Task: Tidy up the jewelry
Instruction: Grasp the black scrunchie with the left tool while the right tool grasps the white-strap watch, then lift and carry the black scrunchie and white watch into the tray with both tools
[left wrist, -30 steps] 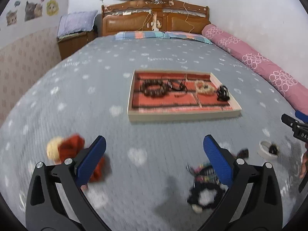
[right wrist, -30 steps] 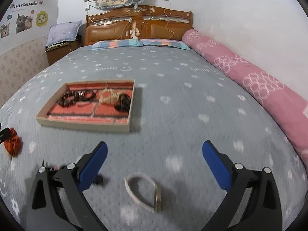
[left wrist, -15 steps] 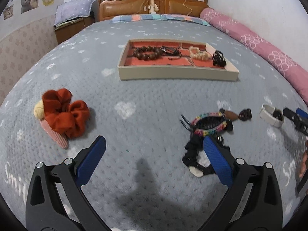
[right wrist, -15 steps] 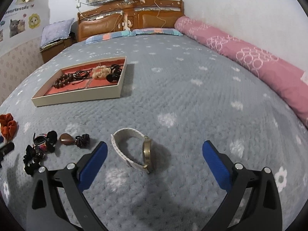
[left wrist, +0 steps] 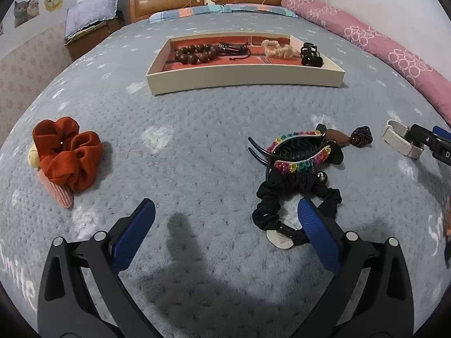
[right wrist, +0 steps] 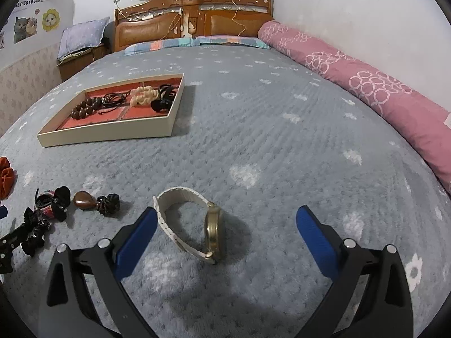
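Now your right hand-held gripper point(right wrist: 225, 222) has dropped low over the grey bed point(right wrist: 282, 140), its blue fingers wide apart around the white-strapped, gold-cased wristwatch point(right wrist: 194, 222). Your left hand-held gripper point(left wrist: 225, 222), equally spread, has closed in beside the black fabric scrunchie point(left wrist: 293, 194). Both pickups look ready, with the cream, red-lined tray point(left wrist: 245, 77) well beyond.
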